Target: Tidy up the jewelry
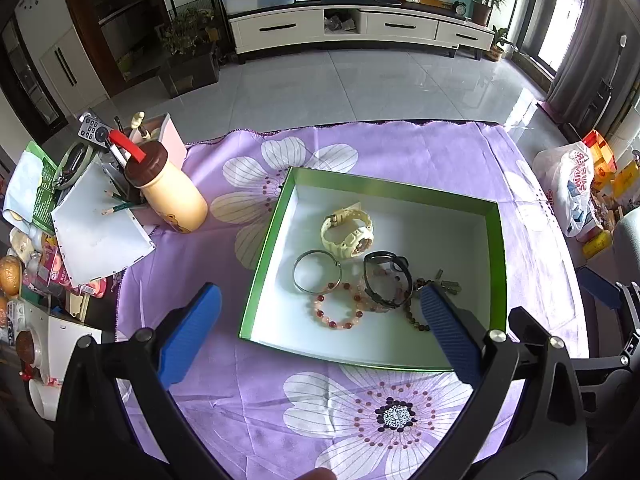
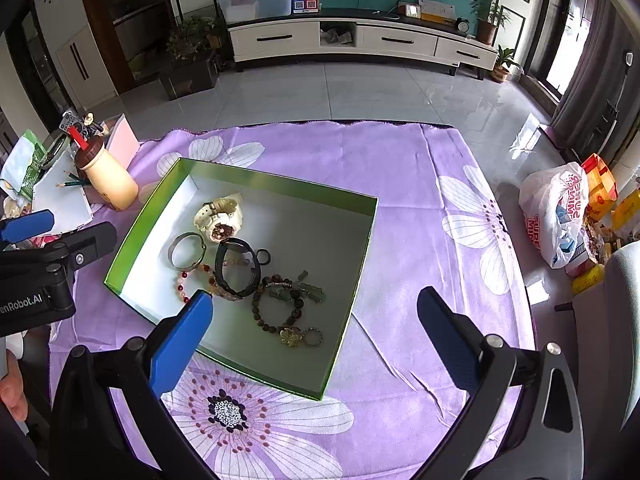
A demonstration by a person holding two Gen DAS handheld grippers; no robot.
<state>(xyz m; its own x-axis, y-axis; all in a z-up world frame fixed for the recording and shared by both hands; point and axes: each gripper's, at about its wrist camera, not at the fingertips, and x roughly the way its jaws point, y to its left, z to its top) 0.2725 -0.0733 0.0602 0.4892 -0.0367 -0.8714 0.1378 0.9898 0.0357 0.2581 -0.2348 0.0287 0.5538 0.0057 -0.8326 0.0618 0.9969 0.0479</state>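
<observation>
A shallow green-walled box [image 1: 496, 240] with a white floor sits on a surface covered by a purple floral cloth [image 1: 400, 148]. All the jewelry lies inside it, gathered toward the box's left and near part. A cream plastic watch [image 1: 347, 231] lies farthest back. Just in front of it to the left is a silver bangle [image 1: 316, 271], and a red-and-pink bead bracelet [image 1: 338, 306] lies touching the bangle's near edge. A black wristband [image 1: 387, 278] stands partly on edge beside the beads, overlapping them. In the right wrist view, a dark bead bracelet [image 2: 276, 304] with greenish charms lies to the right of the black band, and a small gold flower charm [image 2: 290, 337] and a ring [image 2: 313, 337] rest at its near end.

The left claw [image 1: 320, 312] is spread wide and grasps nothing; its blue left finger hangs over the cloth outside the box's left wall, while its right finger reaches over the box above the dark beads. The right claw [image 2: 314, 308] is likewise spread wide and empty, its left finger over the box's near left part and its right finger over bare cloth to the right of the box.

Off the cloth to the left stands a cream bottle [image 1: 172, 192] with a brown cap, beside papers and pencils. A white plastic bag [image 2: 556, 212] lies at the right edge.
</observation>
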